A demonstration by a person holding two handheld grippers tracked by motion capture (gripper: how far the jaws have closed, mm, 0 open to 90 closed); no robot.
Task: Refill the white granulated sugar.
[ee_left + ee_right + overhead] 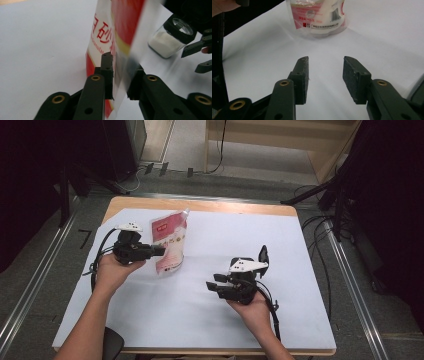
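Left of centre in the high view, the left claw [159, 250] has closed on the side edge of a pouch [169, 245], a red-and-white bag that stands upright on the white bench [200, 320]. The left gripper view shows the grip closely: both jaws pinch the thin side seam of the pouch [105, 37], one pad [107, 72] pressed flat on the printed face, the other behind the film. Lower right of centre in the high view, the right claw [214, 284] hovers over bare bench with its jaws wide apart and nothing between them; its own view shows the gap [325, 66] and the pouch's [319, 17] base in the upper middle of the frame, well apart from it. A small jar [171, 37] with a black cap and white powder sits at the upper right of the left gripper view, close to the right claw.

The step in hand looks like steadying the pouch so that the free claw can work on it. To do that well, I judge the left claw should keep its pinch firm on the seam and hold the bag upright, since the film is soft and may fold or slip. The right claw would best come in level, jaws lined up with the pouch's opposite edge or top, and close only once the film sits squarely between the pads. Keeping clear of the jar matters, as a careless sweep could tip it.
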